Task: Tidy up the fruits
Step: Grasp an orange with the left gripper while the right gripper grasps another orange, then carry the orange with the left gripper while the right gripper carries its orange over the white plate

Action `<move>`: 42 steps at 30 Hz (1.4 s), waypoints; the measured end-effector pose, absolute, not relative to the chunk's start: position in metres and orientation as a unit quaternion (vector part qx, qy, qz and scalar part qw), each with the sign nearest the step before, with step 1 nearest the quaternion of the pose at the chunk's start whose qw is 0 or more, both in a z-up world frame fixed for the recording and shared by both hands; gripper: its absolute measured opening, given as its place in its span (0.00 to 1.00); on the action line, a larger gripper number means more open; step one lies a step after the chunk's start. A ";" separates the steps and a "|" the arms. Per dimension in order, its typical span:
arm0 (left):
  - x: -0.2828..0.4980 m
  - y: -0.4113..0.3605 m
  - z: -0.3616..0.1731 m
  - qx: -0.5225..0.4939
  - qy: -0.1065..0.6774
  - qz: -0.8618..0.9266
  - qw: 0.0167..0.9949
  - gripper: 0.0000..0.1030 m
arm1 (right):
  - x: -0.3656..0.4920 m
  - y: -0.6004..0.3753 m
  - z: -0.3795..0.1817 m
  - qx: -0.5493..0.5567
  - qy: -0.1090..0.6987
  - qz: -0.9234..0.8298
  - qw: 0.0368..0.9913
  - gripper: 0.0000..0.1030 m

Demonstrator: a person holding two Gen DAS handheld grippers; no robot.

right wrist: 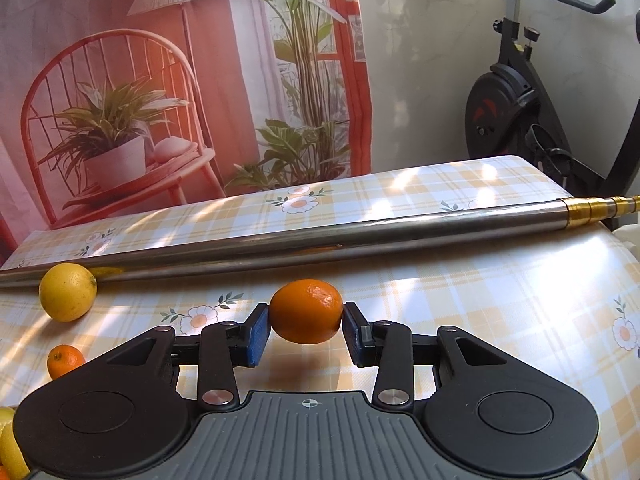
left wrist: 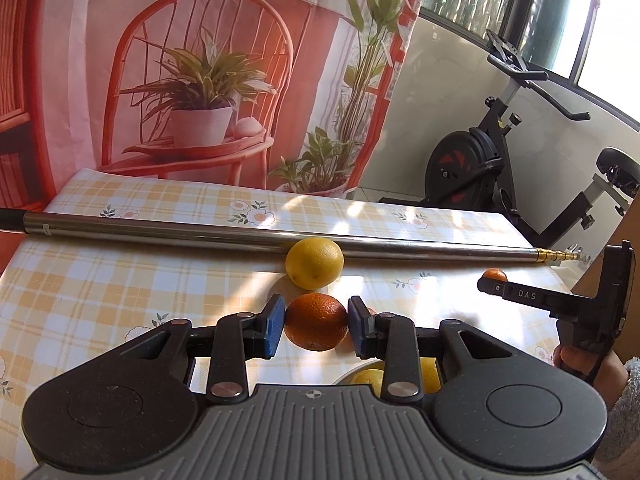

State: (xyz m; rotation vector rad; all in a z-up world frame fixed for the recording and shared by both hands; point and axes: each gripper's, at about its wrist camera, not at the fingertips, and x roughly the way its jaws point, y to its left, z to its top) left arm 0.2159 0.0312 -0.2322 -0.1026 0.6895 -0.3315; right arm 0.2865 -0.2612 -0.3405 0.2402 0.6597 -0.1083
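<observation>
Each camera sits low on its gripper, close above the table point(left wrist: 100, 288), looking forward across it at the curtain point(left wrist: 80, 60). Both see the pole point(left wrist: 160, 232), the lemon point(left wrist: 315, 263) and the bike point(right wrist: 508, 108).

The left black two-finger gripper point(left wrist: 316, 322) points toward twelve o'clock, its blue-padded fingers point(left wrist: 273, 326) pressed against a dark orange fruit point(left wrist: 316, 321). The right black two-finger gripper point(right wrist: 306, 326) likewise clamps a bright orange fruit point(right wrist: 306, 311); in the left view it sits at three o'clock, a bare hand point(left wrist: 580, 362) holding it.
</observation>
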 end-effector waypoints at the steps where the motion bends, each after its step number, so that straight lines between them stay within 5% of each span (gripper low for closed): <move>1: 0.213 0.031 -0.231 -0.049 0.336 -0.163 0.926 0.35 | 0.283 -0.261 -0.338 0.122 0.320 -0.051 0.938 0.35; 20: 0.148 0.018 -0.238 -0.031 0.360 -0.200 0.911 0.35 | 0.183 -0.196 -0.283 0.096 0.287 0.028 0.953 0.35; 42: 0.126 0.019 -0.277 -0.014 0.437 -0.214 0.874 0.35 | 0.128 -0.152 -0.295 0.129 0.331 0.086 0.931 0.35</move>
